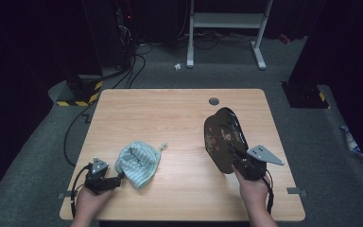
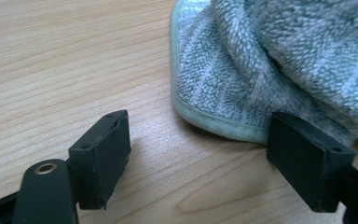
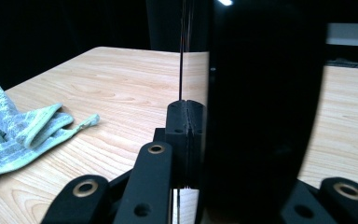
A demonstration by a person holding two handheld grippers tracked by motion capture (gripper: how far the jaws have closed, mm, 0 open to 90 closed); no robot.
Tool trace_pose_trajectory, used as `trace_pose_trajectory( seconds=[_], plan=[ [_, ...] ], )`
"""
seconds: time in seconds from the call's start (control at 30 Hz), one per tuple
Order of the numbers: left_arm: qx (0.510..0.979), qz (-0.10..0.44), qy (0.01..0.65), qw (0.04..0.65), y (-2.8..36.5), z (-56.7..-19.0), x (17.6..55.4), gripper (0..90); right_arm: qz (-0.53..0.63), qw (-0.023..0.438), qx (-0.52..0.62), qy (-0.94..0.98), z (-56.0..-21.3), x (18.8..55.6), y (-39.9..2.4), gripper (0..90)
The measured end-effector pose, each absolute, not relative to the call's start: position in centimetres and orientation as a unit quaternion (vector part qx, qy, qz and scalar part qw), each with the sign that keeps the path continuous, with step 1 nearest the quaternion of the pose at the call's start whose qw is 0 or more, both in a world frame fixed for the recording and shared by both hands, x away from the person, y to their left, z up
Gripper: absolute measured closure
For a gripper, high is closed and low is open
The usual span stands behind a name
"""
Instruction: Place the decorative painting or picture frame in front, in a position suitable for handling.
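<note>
Our right gripper [image 1: 234, 156] pinches the dark plate [image 1: 224, 137] by its rim, tilted up. Our left gripper [image 1: 119, 177] rests spread beside the towel [image 1: 139, 163].

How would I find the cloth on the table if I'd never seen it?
Look at the wooden table, then at its near left part, just beside the left gripper. The cloth lies there in a crumpled heap: soft, pale blue-green with light stripes, unlike the dark shiny plate held up on the right.

- Dim room, grey carpet floor [image 1: 38, 142].
- White metal stand [image 1: 227, 21] at top centre.
- Black cables [image 1: 132, 66] trail at upper left.
</note>
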State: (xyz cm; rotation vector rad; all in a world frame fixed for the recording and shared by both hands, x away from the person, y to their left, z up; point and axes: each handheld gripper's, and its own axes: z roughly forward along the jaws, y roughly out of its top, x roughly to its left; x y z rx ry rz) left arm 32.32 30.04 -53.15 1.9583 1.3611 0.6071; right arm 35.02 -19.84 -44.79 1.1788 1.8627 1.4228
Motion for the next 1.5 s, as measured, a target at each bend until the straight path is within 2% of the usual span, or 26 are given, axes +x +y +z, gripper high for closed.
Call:
trace_pose_trajectory(
  seconds=[0.27,0.47,0.77,0.93,0.97,1.23,1.5],
  plan=[
    [0.750,0.232,0.521,0.334,30.0,-53.1,32.3,21.7,0.521,0.262,0.429,0.691,-44.8,34.9,-19.7,79.3],
    [0.750,0.232,0.521,0.334,30.0,-53.1,32.3,21.7,0.517,0.264,0.434,0.689,-44.8,35.0,-19.9,70.0],
    [0.750,0.232,0.522,0.334,30.0,-53.1,32.3,21.7,0.513,0.263,0.437,0.690,-45.0,34.8,-19.9,63.9],
    [0.750,0.232,0.522,0.334,30.0,-53.1,32.3,21.7,0.514,0.257,0.438,0.691,-45.4,34.3,-20.0,53.1],
    [0.750,0.232,0.522,0.334,30.0,-53.1,32.3,21.6,0.508,0.251,0.443,0.695,-45.8,34.1,-20.1,47.8],
    [0.750,0.232,0.522,0.334,30.0,-53.1,32.3,21.7,0.496,0.239,0.452,0.701,-47.2,33.2,-20.7,45.5],
    [0.750,0.232,0.522,0.334,30.0,-53.1,32.3,21.7,0.480,0.226,0.469,0.706,-49.2,32.6,-20.6,38.9]
  ],
)
